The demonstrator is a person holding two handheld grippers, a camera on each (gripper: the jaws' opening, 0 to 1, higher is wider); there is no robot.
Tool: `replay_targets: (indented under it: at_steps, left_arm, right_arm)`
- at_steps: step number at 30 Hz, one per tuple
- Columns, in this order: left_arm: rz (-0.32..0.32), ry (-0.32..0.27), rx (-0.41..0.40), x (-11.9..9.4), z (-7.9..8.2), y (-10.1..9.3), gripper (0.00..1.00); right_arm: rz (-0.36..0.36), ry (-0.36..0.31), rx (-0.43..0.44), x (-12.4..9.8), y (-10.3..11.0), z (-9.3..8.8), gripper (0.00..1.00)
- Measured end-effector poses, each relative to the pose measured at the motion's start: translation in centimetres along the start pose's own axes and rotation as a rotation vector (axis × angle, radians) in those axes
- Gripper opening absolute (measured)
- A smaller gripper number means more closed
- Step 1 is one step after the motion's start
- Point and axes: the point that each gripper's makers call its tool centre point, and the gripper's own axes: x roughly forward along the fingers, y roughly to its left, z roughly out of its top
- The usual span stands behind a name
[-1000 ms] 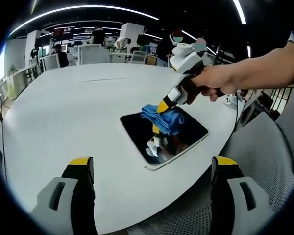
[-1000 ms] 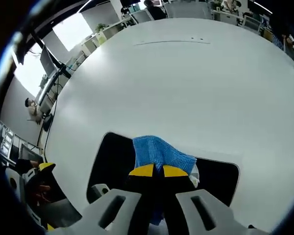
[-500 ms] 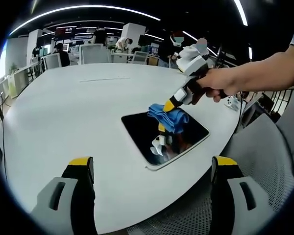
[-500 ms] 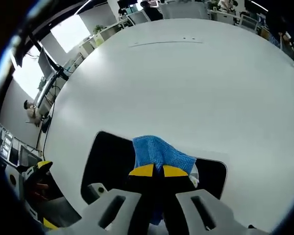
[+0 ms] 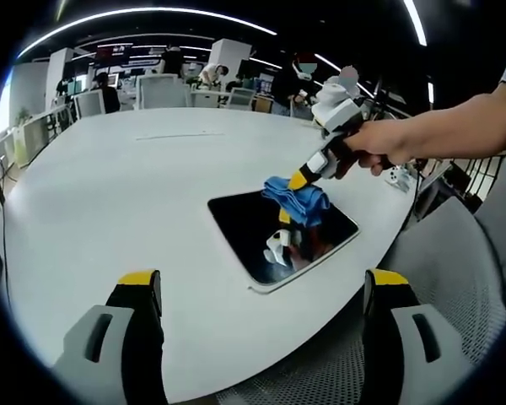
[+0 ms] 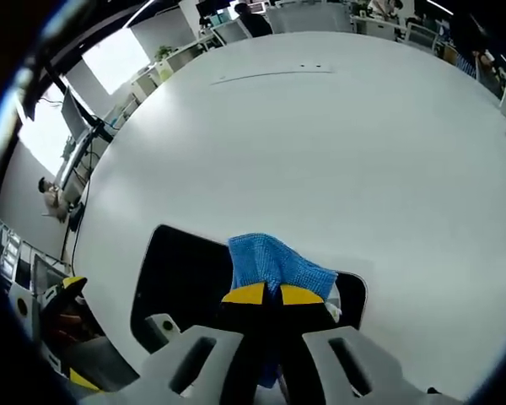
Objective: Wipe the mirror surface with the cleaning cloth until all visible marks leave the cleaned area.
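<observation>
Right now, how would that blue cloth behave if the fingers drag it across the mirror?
Probably floppy: the blue cloth bunches in folds under the right gripper. It likely slides easily, since the mirror looks glossy. Light for its size; it may fold over rather than stay flat.

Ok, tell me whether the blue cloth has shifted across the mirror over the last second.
Yes. In the left gripper view the blue cloth, held by the right tool, has slid along the mirror toward its far right corner.

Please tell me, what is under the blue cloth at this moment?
The blue cloth, clamped in the right gripper, sits over the far part of the dark mirror, which lies flat on the white table. The glass directly beneath it is covered, so marks there cannot be seen.
</observation>
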Motion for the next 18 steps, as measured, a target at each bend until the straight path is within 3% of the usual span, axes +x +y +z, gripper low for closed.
replay_targets:
  at_steps: [18]
  left_arm:
    - [0.000, -0.008, -0.025, -0.03, 0.02, 0.10, 0.99]
  right_arm:
    - [-0.016, -0.003, 0.009, -0.35, -0.78, -0.22, 0.00]
